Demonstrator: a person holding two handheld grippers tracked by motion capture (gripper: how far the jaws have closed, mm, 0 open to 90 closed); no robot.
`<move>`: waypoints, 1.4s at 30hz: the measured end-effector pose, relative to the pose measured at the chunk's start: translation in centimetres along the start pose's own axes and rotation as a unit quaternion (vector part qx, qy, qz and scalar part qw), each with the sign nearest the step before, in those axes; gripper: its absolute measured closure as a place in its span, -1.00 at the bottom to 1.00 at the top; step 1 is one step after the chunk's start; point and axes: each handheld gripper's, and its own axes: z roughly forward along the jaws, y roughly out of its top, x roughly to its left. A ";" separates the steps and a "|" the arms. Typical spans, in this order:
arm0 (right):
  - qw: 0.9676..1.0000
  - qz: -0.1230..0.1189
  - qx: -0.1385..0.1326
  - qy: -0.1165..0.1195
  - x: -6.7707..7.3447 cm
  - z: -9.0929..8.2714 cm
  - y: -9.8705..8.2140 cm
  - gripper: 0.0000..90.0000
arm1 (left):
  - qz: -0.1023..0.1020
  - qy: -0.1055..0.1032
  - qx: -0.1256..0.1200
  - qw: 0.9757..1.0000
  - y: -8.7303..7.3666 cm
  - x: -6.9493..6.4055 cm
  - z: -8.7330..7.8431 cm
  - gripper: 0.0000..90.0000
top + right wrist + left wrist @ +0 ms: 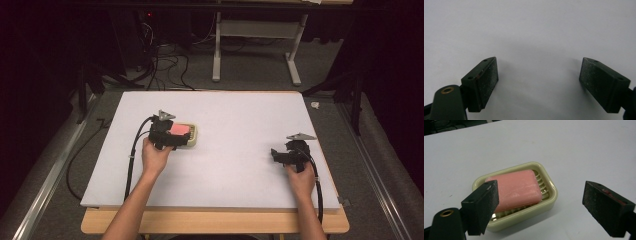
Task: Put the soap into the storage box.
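A pink bar of soap (517, 188) lies in a pale yellow-green soap dish (550, 188) on the white table top. In the high view the soap (180, 129) and the dish (193, 137) sit left of the middle. My left gripper (172, 142) hovers just in front of the dish, open; in the left gripper view (541, 207) its jaws stand wide apart, the left one overlapping the dish's near corner. My right gripper (276, 156) is open over bare table at the right, nothing between its jaws (539, 83).
The white board (240, 120) rests on a wooden table (210, 222) whose front edge shows below it. Cables trail from both grippers. Beyond the far edge stand a grey table frame (260, 45) and loose wires on the floor.
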 end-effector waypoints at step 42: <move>1.000 0.000 0.000 0.000 0.0 0.0 0.0 -0.64 | -0.002 -0.030 -0.015 0.999 -2.5 -0.4 -3.7 -0.67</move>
